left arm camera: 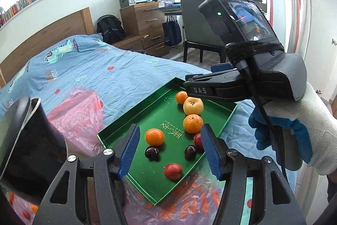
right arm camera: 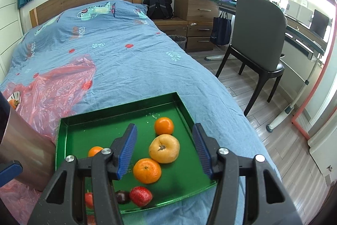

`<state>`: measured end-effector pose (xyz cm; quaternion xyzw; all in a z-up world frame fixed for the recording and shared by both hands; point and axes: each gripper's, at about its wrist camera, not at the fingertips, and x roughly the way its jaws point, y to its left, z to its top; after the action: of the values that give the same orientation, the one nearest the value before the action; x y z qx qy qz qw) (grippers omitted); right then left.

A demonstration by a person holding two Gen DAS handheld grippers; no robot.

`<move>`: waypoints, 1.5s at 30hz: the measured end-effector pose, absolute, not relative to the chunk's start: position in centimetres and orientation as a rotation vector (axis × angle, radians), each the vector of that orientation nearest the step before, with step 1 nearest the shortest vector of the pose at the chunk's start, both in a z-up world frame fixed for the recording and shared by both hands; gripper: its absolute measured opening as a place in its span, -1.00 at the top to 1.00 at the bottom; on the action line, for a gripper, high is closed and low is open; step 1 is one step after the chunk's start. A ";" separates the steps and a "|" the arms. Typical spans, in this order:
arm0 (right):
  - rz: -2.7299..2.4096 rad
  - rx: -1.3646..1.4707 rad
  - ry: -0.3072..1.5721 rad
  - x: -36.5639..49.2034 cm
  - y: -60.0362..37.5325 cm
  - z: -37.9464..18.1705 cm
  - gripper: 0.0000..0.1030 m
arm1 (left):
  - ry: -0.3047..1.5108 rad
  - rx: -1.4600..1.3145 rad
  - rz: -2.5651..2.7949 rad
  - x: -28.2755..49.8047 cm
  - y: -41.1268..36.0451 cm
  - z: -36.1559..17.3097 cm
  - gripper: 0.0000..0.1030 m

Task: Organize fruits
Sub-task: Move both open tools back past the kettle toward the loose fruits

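Landmark: green tray (left arm camera: 134, 117), resting on the bed (left arm camera: 101, 69) over pink plastic sheeting (left arm camera: 80, 111).

Left of the tray: dark metal container (left arm camera: 31, 153), close to the camera.

Inside the tray, left to right in the left wrist view: tangerine (left arm camera: 154, 136), dark cherry (left arm camera: 152, 152), red fruit (left arm camera: 173, 170), second dark cherry (left arm camera: 190, 152), second tangerine (left arm camera: 193, 123), yellow apple (left arm camera: 193, 106), third tangerine (left arm camera: 181, 97) at the far side.

Left gripper (left arm camera: 170, 149): above the tray's near edge, jaws parted, nothing held.

Right gripper (right arm camera: 165, 150): above the tray's right half, jaws wide, nothing held; apple and tangerines beneath, untouched. Strawberry (right arm camera: 140, 196) at the tray's near edge.

Gloved hand (left arm camera: 294, 125) right of the tray.
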<state>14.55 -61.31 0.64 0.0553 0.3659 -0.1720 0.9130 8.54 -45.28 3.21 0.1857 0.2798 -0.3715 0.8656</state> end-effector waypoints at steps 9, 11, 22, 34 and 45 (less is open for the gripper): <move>-0.349 0.142 0.745 8.1 -56.8 1.2 -0.49 | 0.613 0.309 -0.717 6.4 -38.5 3.7 -0.12; -0.344 0.132 0.752 6.8 -55.5 1.0 -0.49 | 0.621 0.298 -0.690 5.9 -36.9 3.3 -0.13; -0.257 0.114 0.782 2.8 -47.9 -0.1 -0.50 | 0.704 0.245 -0.573 3.4 -30.2 0.2 -0.13; -0.193 0.133 0.837 0.2 -42.5 -2.1 -0.51 | 0.712 0.219 -0.489 2.0 -23.9 -0.3 -0.13; -0.123 0.094 0.867 0.4 -37.8 -2.9 -0.51 | 0.715 0.186 -0.439 2.4 -19.7 -0.7 -0.14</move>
<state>0.42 -37.76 -2.94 0.0454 0.4195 -0.0594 0.9047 2.41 -19.71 -0.68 0.0902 0.3467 -0.2127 0.9091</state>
